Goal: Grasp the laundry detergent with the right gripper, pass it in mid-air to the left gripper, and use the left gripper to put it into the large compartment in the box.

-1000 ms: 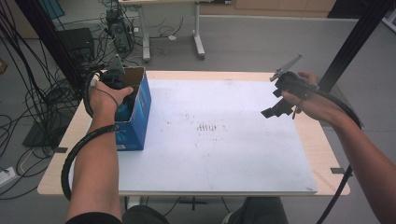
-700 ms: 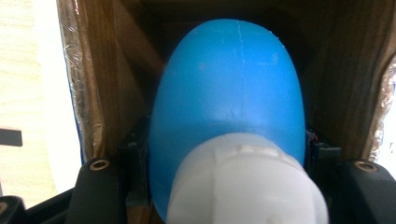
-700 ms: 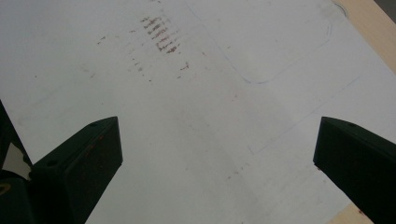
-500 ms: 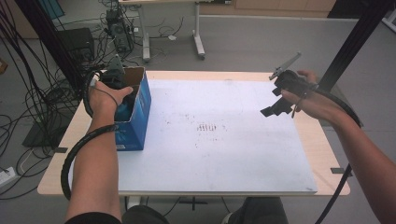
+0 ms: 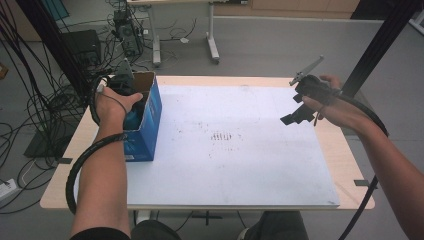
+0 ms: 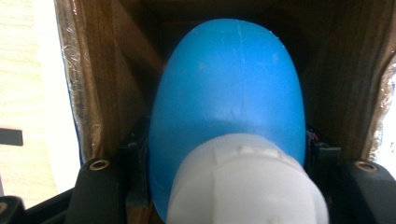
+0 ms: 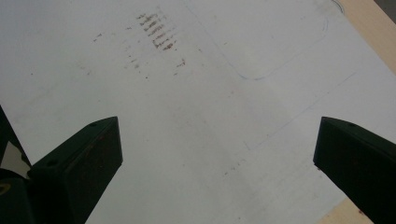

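A blue cardboard box (image 5: 146, 129) with an open top stands at the left edge of the white mat (image 5: 240, 165). My left gripper (image 5: 129, 95) reaches down into it. In the left gripper view a blue bottle (image 6: 229, 98) with a white cap (image 6: 245, 184) sits between the black jaws, and my left gripper (image 6: 229, 163) is shut on it, with the box's brown inner walls (image 6: 116, 70) all around. My right gripper (image 5: 296, 113) hovers above the mat's right side, open, with nothing between its fingers (image 7: 79, 163).
The mat covers most of a wooden table (image 5: 345, 160) and bears dark scuff marks (image 5: 222, 136) near its middle. Cables and black equipment (image 5: 80, 47) lie on the floor at the left. A black pole (image 5: 380, 45) rises at the right.
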Action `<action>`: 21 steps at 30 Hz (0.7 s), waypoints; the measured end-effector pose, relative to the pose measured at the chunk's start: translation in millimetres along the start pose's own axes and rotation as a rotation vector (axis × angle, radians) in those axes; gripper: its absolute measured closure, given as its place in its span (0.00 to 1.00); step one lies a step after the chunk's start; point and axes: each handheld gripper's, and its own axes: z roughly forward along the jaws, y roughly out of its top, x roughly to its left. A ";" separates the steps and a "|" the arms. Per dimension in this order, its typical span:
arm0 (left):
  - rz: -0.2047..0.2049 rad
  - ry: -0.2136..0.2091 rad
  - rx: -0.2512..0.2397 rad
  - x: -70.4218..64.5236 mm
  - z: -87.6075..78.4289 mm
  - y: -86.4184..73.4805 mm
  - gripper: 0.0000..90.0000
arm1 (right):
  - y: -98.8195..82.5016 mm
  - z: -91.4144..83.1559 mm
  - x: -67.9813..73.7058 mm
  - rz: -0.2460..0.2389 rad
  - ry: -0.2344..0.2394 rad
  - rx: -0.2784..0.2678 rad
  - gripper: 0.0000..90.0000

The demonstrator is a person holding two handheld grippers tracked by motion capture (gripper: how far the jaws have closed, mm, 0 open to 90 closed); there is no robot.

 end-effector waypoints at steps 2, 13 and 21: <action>0.000 0.000 -0.001 0.1 0.0 0.0 0.41 | 0.0 0.3 0.1 -0.001 0.000 0.000 0.01; -0.001 -0.005 0.002 1.2 -0.1 0.0 0.41 | 2.4 4.0 2.8 -0.013 0.000 0.011 0.01; 0.000 -0.004 0.000 1.1 0.0 0.0 0.41 | 3.2 1.0 3.0 -0.013 -0.005 0.006 0.01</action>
